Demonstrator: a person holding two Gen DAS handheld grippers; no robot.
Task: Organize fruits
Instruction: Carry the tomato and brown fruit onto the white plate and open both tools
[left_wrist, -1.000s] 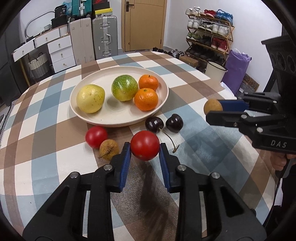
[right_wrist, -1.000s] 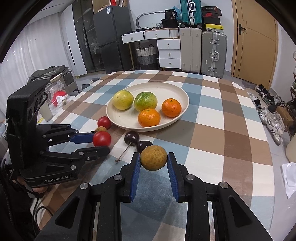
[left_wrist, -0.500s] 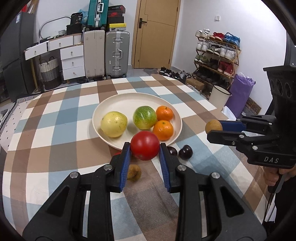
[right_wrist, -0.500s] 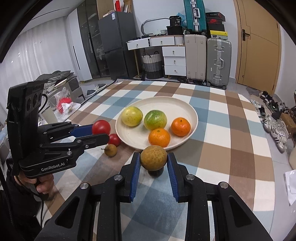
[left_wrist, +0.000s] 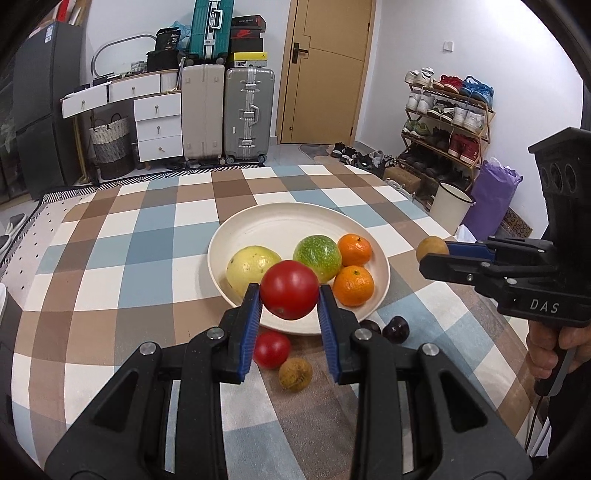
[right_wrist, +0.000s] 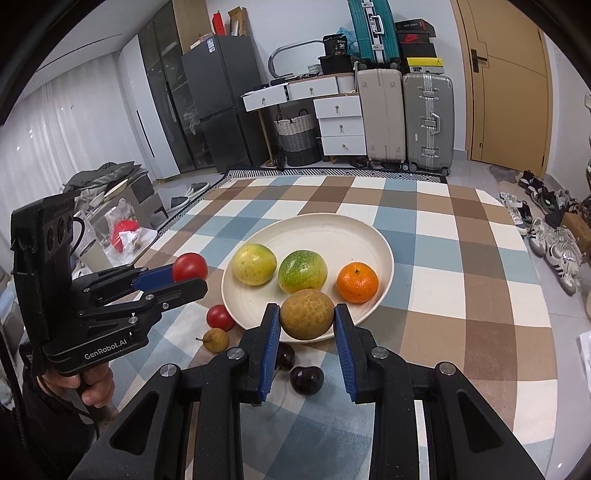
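My left gripper (left_wrist: 289, 291) is shut on a red tomato (left_wrist: 289, 289), held in the air over the near rim of the cream plate (left_wrist: 280, 225). My right gripper (right_wrist: 306, 315) is shut on a tan round fruit (right_wrist: 306, 314), also raised near the plate's (right_wrist: 332, 232) front edge. The plate holds a yellow fruit (left_wrist: 247, 266), a green fruit (left_wrist: 319, 253) and two oranges (left_wrist: 354, 280). On the cloth lie a second tomato (left_wrist: 271, 349), a small brown fruit (left_wrist: 294, 373) and two dark cherries (left_wrist: 396, 328).
The checked tablecloth (left_wrist: 110, 258) covers the table; its right edge drops off toward a white bin (left_wrist: 448, 210) and a shoe rack (left_wrist: 443, 122). Suitcases (left_wrist: 247, 114) and drawers (left_wrist: 157, 125) stand behind the table.
Both grippers have risen and drawn back with their fruits held; the plate and loose fruits now sit lower and farther in both views.
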